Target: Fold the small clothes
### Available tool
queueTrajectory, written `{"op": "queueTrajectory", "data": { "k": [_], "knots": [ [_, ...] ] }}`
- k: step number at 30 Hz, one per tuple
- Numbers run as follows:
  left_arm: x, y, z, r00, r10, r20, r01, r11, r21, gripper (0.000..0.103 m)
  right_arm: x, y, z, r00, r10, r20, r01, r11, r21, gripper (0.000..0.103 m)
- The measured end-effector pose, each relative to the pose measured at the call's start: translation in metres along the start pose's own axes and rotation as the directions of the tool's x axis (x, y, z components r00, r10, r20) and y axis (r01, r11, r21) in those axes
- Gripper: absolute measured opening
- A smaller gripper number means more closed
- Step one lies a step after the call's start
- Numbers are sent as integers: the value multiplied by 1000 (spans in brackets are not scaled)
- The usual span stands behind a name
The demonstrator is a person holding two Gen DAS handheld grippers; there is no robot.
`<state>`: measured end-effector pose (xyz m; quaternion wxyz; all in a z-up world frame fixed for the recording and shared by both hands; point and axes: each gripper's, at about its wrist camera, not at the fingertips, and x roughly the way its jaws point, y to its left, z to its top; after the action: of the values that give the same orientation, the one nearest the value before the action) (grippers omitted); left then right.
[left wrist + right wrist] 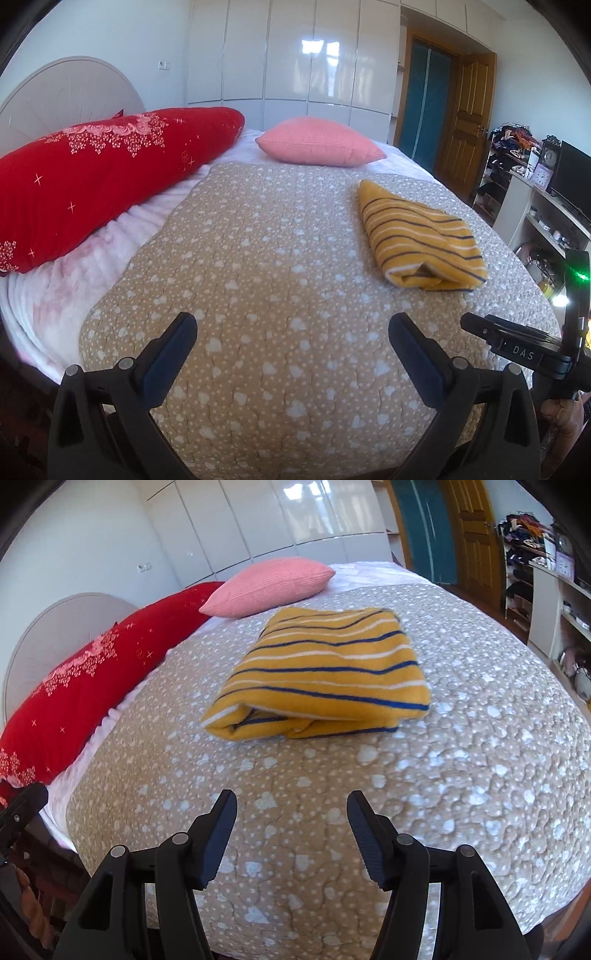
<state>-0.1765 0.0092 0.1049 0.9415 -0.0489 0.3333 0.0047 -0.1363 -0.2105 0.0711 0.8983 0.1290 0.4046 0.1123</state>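
A folded yellow garment [325, 672] with blue and white stripes lies on the beige heart-print quilt [461, 775], its layered edge turned toward me. In the left wrist view the same garment [421, 236] rests at the right of the quilt [258, 258]. My right gripper [291, 805] hovers over the quilt a short way in front of the garment, open, with nothing between its fingers. My left gripper [291, 328] is open too, wide apart above bare quilt, left of the garment. The right gripper's black body [517, 347] shows at the lower right of the left wrist view.
A long red pillow [92, 177] lies along the left side and a pink pillow [317, 142] at the head. Beyond the bed's right edge stand white shelves [539, 214] with clutter and a wooden door [465, 122]. White wardrobes [288, 59] fill the back wall.
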Motion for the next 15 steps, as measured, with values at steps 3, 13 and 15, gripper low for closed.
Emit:
{"op": "queueTrajectory", "data": {
  "k": [3, 13, 15],
  "knots": [
    [1, 3, -3, 1000, -1, -8, 1, 1000, -8, 103, 4, 5, -3, 1000, -3, -15, 3, 1000, -10, 67],
    [10, -3, -10, 998, 13, -56, -12, 1000, 11, 103, 7, 8, -7, 999, -26, -25, 25, 999, -26, 68],
    [11, -7, -12, 998, 24, -59, -23, 999, 25, 103, 7, 6, -9, 999, -28, -27, 27, 999, -24, 69]
  ]
}}
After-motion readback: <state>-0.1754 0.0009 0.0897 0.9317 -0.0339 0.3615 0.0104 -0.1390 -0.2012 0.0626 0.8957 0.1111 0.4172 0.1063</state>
